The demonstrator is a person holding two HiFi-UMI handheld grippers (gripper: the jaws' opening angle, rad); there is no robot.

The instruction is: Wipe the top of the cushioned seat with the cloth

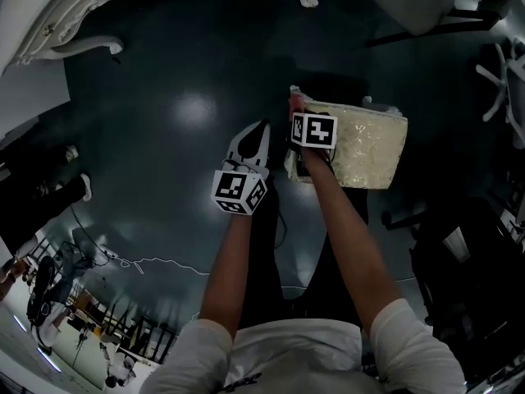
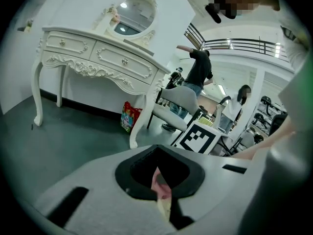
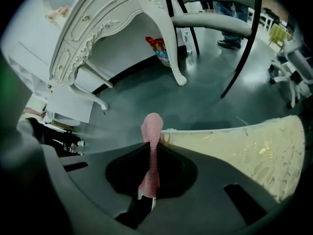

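The person's left forearm [image 1: 225, 277] reaches forward and down from a white sleeve, holding the left gripper [image 1: 261, 130] over the bare dark floor [image 1: 164, 97], just left of the seat and apart from it. Its jaws are drawn together to a narrow slit. A sliver of pink and cream shows in that slit in the left gripper view [image 2: 160, 182], and I cannot tell what it is. The right forearm [image 1: 353, 245] stretches a little farther out, beside the left. The right gripper [image 1: 297, 109] sits at the near left edge of the cushioned seat [image 1: 369, 146], its jaws clamped on the pink cloth [image 3: 151, 126]. The cloth stands up between the jaws as a narrow fold, right at the corner of the seat's cream, patterned top [image 3: 244, 151]. The cloth shows as a small pink spot [image 1: 295, 103] in the head view. The floor is glossy dark grey. At the left stands a white carved dressing table [image 2: 98, 53] with an oval mirror [image 2: 137, 13], and a red bag [image 2: 129, 116] lies by its leg. Further right are a grey chair [image 2: 178, 102] on dark legs, then two people [image 2: 198, 72] standing in the bright background under a railing [image 2: 244, 45].
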